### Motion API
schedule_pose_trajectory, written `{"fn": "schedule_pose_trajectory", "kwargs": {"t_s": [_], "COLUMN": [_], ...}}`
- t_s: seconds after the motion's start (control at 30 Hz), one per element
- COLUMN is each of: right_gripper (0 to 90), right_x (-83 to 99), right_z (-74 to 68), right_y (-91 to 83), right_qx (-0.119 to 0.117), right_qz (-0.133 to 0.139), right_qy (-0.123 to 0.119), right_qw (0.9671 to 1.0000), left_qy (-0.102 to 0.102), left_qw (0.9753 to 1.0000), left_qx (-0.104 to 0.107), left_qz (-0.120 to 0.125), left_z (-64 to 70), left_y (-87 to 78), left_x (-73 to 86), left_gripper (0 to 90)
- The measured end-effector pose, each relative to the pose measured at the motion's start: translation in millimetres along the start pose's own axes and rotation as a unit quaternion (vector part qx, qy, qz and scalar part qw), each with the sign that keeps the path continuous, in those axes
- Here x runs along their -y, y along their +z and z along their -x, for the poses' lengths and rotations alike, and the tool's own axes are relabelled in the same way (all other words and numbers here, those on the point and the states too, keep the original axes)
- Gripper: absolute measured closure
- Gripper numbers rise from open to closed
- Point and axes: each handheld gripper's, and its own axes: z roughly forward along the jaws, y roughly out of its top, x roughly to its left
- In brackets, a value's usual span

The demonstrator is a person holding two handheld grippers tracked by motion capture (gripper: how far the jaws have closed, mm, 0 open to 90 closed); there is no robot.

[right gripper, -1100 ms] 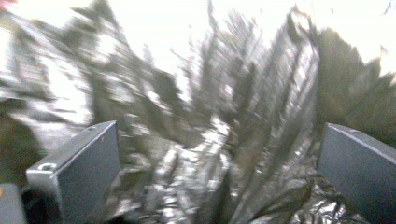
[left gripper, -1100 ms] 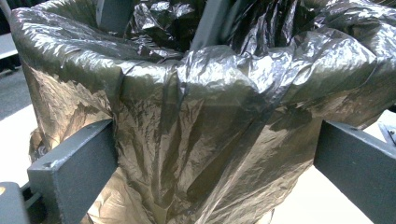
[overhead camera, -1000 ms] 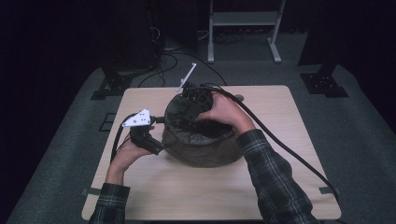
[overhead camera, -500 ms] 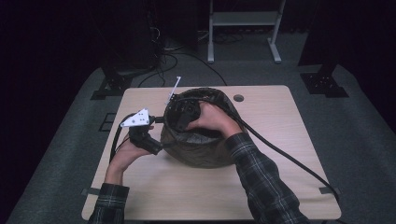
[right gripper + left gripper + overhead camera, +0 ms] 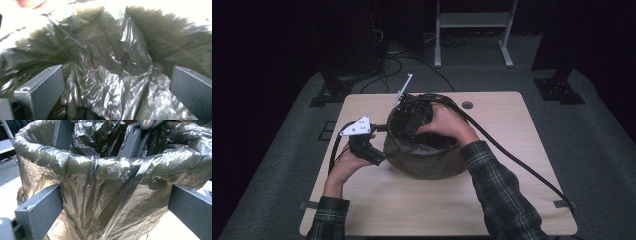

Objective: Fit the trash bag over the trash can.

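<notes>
Lining looks mostly done: bag point(image 5: 427, 160) drapes over the bin's rim; right claw point(image 5: 412, 117), open, inside it; left claw point(image 5: 379, 127), open, beside its wall.

One bag-lined bin point(image 5: 427, 160), two grippers — one table point(image 5: 512, 200)

A light wooden surface point(image 5: 422, 200) with rounded corners stands on grey carpet; a round bin lined with a dark plastic bag point(image 5: 427, 160) sits near its middle; a cable port point(image 5: 467, 105) marks the far edge.
</notes>
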Motion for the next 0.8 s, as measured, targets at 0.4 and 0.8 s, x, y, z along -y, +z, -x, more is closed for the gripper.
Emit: {"fn": "schedule_pose_trajectory", "kwargs": {"t_s": [0.4, 0.8], "right_gripper": [0.0, 0.0], "right_x": [16.7, 44.5], "right_z": [-0.7, 1.1], "right_y": [-36.1, -65.6], "right_qx": [0.008, 0.006], "right_qz": [0.037, 0.078], "right_qy": [0.001, 0.017], "right_qw": [0.9993, 0.9968], "left_qy": [-0.001, -0.001], "left_qw": [1.0, 0.9999], "left_qx": [-0.005, -0.009], "left_qz": [-0.002, -0.009], "left_z": [-1.2, 0.7], "left_y": [-3.9, -2.7], "left_x": [-0.2, -1.9], "left_gripper": [0.0, 0.0]}}
